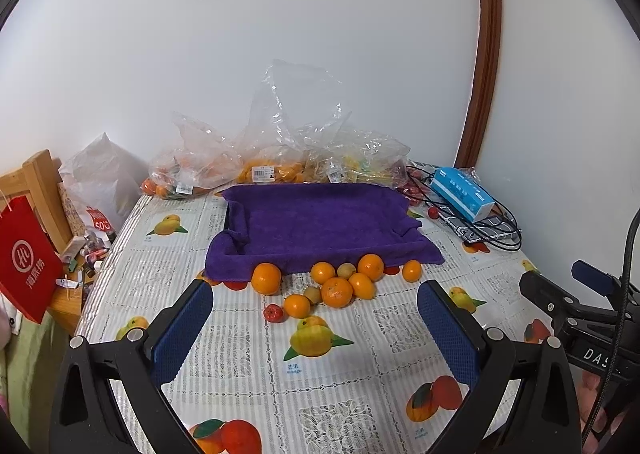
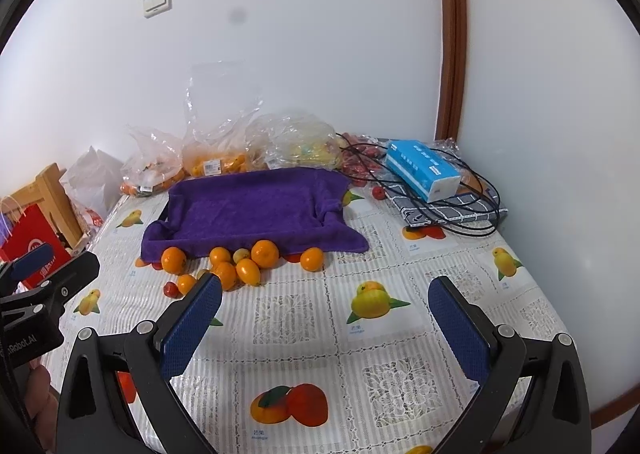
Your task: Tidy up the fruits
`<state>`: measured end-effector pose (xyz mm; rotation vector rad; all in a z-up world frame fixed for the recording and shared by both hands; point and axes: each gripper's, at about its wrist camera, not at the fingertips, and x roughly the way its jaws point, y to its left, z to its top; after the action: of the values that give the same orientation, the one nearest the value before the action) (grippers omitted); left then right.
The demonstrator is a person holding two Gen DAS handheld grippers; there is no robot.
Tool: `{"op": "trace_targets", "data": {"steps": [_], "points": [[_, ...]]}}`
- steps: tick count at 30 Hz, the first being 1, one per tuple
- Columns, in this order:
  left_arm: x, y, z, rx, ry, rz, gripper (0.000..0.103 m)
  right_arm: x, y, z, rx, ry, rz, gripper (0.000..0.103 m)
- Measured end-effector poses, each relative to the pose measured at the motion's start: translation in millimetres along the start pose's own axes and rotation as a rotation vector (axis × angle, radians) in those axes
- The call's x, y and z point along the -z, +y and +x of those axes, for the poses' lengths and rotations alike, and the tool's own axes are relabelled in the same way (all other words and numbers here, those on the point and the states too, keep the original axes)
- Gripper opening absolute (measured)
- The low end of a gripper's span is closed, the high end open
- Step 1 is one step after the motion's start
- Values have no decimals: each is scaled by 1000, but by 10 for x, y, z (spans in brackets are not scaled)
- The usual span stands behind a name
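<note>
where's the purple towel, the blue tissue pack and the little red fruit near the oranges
purple towel (image 1: 320, 221), left wrist view, on the flat middle of the cloth
blue tissue pack (image 2: 422, 167), right wrist view, on its top face
little red fruit (image 1: 274, 312), left wrist view, on the centre of its skin

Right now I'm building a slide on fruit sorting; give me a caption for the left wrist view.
Open left tongs face loose oranges before a purple-towel-lined tray on a fruit-print tablecloth.
</note>
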<state>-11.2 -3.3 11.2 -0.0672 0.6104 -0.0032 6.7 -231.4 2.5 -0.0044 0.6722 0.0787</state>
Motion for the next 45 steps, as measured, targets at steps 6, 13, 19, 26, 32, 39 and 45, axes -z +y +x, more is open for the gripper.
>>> {"op": "trace_targets", "data": {"steps": [6, 13, 19, 26, 32, 39, 45], "points": [[17, 16, 15, -7, 3, 2, 102, -7, 21, -5, -1, -4, -1, 102], [71, 39, -7, -11, -2, 3, 103, 6, 41, 6, -5, -3, 3, 102], [55, 50, 22, -17, 5, 5, 102, 9, 64, 35, -1, 4, -9, 102], [51, 63, 40, -16, 7, 0, 102, 9, 71, 36, 2, 3, -12, 102], [60, 64, 31, -8, 4, 0, 102, 20, 74, 20, 3, -1, -13, 102], [71, 62, 20, -9, 1, 1, 102, 32, 112, 23, -4, 6, -16, 102], [73, 79, 21, -7, 4, -7, 102, 39, 137, 25, -5, 9, -22, 102]]}}
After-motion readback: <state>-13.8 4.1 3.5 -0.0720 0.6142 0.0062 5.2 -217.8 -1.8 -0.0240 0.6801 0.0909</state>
